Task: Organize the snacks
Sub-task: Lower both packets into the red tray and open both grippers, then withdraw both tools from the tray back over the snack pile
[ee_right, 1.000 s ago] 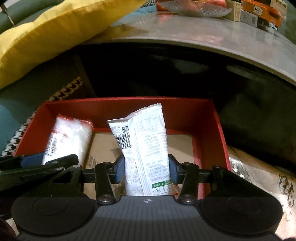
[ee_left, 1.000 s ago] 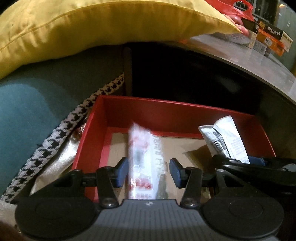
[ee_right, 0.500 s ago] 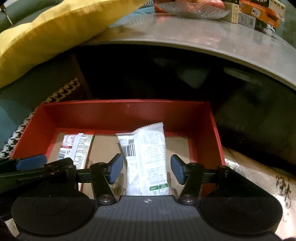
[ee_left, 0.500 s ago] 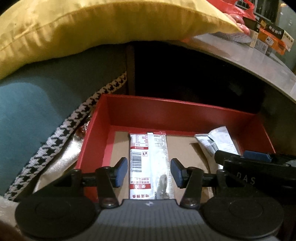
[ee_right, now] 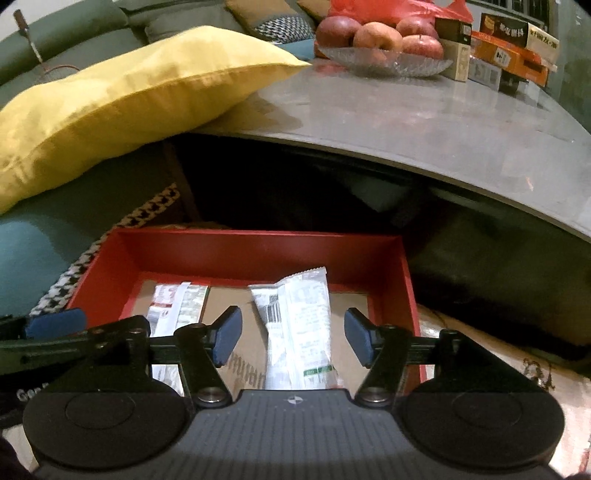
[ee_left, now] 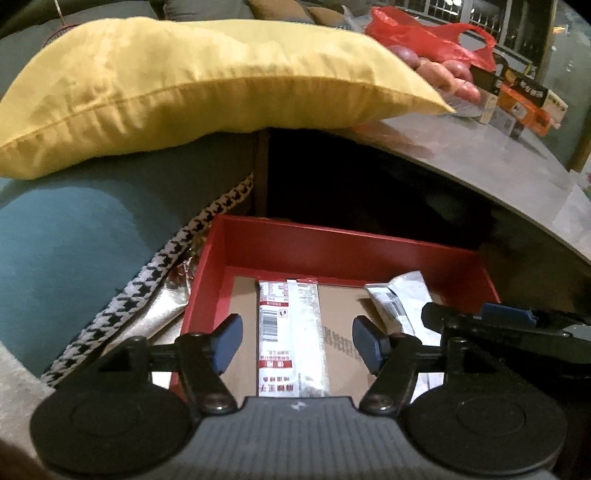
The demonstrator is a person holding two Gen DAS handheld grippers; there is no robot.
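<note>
A red box with a cardboard floor holds two snack packets. The red-and-white packet lies flat on the left side. My left gripper hangs above it, its jaws opening, the blue pads clear of the wrapper. The white packet with green print lies on the right side. Over it my right gripper is also opening, with its pads off the packet. Each gripper shows at the edge of the other's view.
A yellow cushion rests on a teal sofa with a houndstooth strip. Beyond the box runs a grey table carrying a glass bowl of apples, orange and black boxes and a red bag.
Both grippers have let go of their packets, opened wider and risen. The two packets dropped and now lie flat on the floor of the red box.
</note>
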